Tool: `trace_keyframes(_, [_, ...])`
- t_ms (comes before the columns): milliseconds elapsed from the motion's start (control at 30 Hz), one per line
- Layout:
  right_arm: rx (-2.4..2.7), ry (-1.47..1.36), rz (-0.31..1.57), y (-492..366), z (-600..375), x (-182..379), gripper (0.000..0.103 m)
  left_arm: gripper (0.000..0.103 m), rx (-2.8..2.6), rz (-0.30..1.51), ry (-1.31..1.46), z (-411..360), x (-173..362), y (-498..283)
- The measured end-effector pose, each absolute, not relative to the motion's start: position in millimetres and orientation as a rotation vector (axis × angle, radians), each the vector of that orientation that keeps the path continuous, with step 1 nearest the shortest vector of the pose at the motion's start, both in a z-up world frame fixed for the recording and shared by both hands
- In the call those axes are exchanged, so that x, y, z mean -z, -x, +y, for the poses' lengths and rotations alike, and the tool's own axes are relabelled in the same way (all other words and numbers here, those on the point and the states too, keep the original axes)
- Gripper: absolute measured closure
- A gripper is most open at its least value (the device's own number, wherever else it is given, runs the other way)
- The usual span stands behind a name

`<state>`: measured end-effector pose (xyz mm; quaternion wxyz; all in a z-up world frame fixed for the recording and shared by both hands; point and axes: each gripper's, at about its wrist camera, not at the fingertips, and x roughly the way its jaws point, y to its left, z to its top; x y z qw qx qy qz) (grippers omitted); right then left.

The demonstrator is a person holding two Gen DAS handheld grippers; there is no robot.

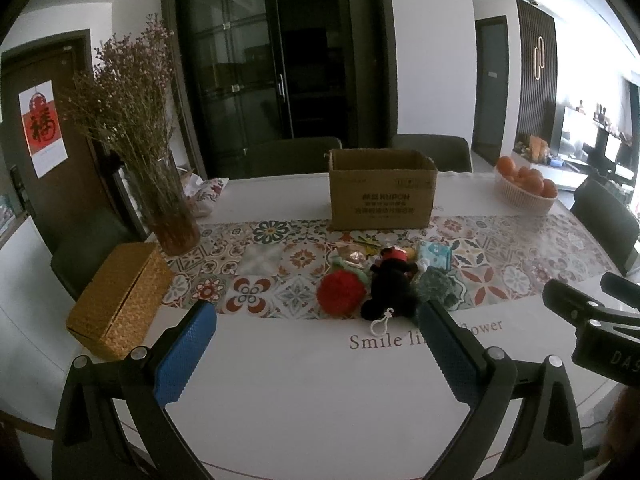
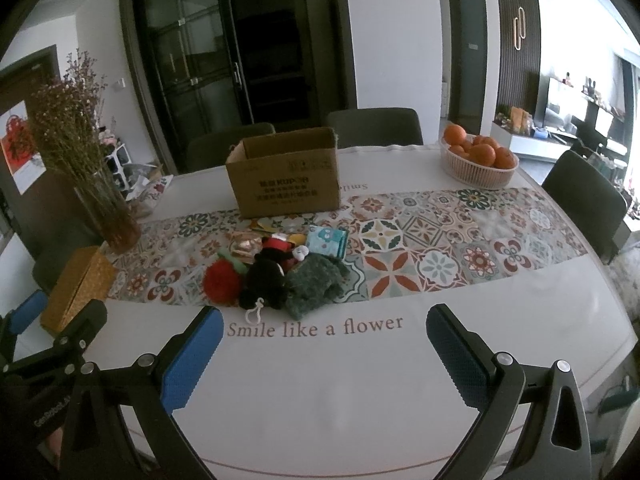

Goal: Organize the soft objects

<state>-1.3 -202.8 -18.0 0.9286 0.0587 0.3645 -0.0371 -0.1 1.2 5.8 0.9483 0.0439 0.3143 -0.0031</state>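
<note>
Left wrist view | your left gripper (image 1: 316,332) spread, empty | right gripper (image 2: 324,340) spread, empty | soft toys (image 2: 276,276) piled on patterned runner (image 2: 440,240), near side of cardboard box (image 2: 286,184)

A vase of dried flowers (image 1: 160,184) stands behind a woven box (image 1: 120,300); oranges fill a basket (image 2: 478,170).

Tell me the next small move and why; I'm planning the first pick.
Probably ease the right hand-held gripper forward to the green knitted toy, the pile's nearest piece. Both hand-held grippers are open and empty, and the cardboard box stands open behind.
</note>
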Motion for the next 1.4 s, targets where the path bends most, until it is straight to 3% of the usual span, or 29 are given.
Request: trace_keyframes(1400, [0.077, -0.111, 0.76, -13, -196, 24, 0.0, 0.0, 0.038, 0.671, -0.072, 4, -2, -22])
